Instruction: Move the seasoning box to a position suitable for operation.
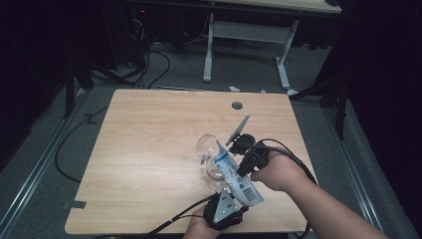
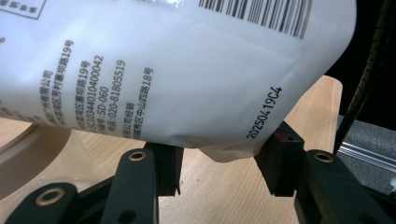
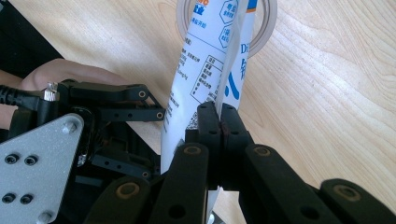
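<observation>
A white pouch [image 1: 234, 177] with blue print and a barcode hangs slanted over a clear glass container [image 1: 208, 149] near the table's front right. My right gripper [image 3: 222, 116] is shut on the pouch's thin side seam [image 3: 229, 70], with the container's rim [image 3: 267, 32] beyond it. My left gripper [image 2: 222, 158] comes up from the front edge. Its two pads [image 2: 280, 154] touch either side of the pouch's creased bottom end [image 2: 224, 149]. In the high view the left gripper's grey plate [image 1: 224, 205] sits just under the pouch.
The wooden table [image 1: 149, 149] has a round cable hole [image 1: 237, 105] at the back. Behind the table stands a white desk frame [image 1: 246, 45], and cables [image 1: 149, 64] lie on the grey floor. Both forearms come in at the front right.
</observation>
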